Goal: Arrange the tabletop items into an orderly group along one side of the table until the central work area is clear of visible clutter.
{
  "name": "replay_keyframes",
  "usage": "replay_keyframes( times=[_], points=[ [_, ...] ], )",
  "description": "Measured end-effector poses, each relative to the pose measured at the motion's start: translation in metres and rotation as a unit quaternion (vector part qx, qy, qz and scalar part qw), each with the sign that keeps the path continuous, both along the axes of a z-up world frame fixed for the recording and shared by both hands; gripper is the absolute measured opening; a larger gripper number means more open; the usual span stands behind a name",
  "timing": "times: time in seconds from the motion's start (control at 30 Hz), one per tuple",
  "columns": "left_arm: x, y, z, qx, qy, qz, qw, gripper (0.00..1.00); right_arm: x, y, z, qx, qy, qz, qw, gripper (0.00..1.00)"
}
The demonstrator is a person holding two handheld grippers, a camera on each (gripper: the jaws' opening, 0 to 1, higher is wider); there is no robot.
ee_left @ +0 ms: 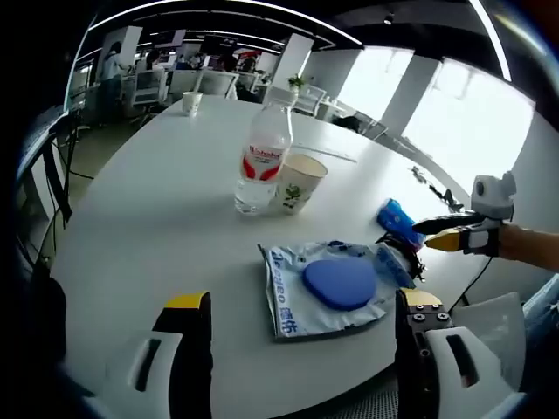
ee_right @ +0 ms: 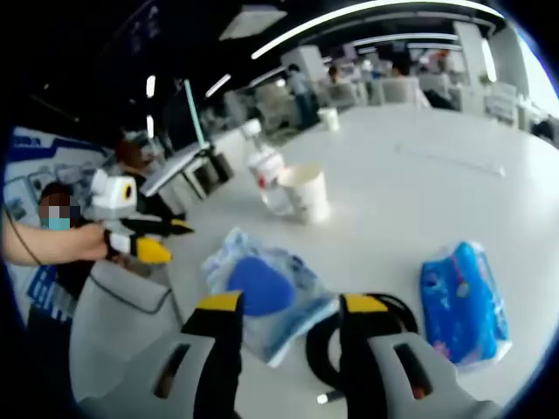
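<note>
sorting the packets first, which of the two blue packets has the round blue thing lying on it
The larger pale packet nearest the left gripper; a round blue pad lies on it. The smaller bright blue packet has nothing on it.

1. One clear plastic water bottle with a red label [ee_left: 261, 157], ahead of the left gripper's jaws.
2. Two white paper cups: one with a green print [ee_left: 298, 182] touching the bottle, one [ee_left: 191, 102] far beyond.
3. One clear plastic bag holding a blue oval pad [ee_left: 327, 285], between the jaws.
4. One blue tissue pack [ee_right: 463, 301], right of the right gripper's jaws.
5. One black coiled cable [ee_right: 327, 345], by those jaws.
</note>
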State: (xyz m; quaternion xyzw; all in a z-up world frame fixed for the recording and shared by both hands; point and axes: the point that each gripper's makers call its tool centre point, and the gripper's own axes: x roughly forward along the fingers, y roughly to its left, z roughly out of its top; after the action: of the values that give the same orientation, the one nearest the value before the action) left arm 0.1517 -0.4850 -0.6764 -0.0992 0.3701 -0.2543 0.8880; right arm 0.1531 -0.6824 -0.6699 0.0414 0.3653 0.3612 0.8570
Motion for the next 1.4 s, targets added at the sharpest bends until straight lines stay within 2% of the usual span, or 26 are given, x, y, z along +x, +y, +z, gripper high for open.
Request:
replay_keyframes(
  times=[0.27,0.63,0.8,1.13,1.4],
  points=[
    [0.001,0.001,-0.011,0.007,0.025,0.0,0.9997,0.83,-0.017,0.0,-0.018,-0.003,0.037,-0.015,0.9992,0.39],
    [-0.003,-0.009,-0.018,0.011,0.04,-0.016,0.999,0.8,-0.024,0.002,-0.029,-0.008,0.054,-0.026,0.9982,0.36],
    [-0.001,-0.012,-0.022,-0.003,0.052,-0.013,0.9985,0.78,-0.031,0.005,-0.038,-0.016,0.065,-0.022,0.9975,0.35],
    [0.0,-0.013,-0.033,-0.002,0.065,-0.015,0.9978,0.76,-0.034,0.008,-0.044,-0.012,0.079,-0.027,0.9965,0.32],
    [0.004,-0.015,-0.042,-0.022,0.087,0.008,0.9959,0.74,-0.032,0.01,-0.046,-0.008,0.085,-0.033,0.9958,0.31]
  ],
)
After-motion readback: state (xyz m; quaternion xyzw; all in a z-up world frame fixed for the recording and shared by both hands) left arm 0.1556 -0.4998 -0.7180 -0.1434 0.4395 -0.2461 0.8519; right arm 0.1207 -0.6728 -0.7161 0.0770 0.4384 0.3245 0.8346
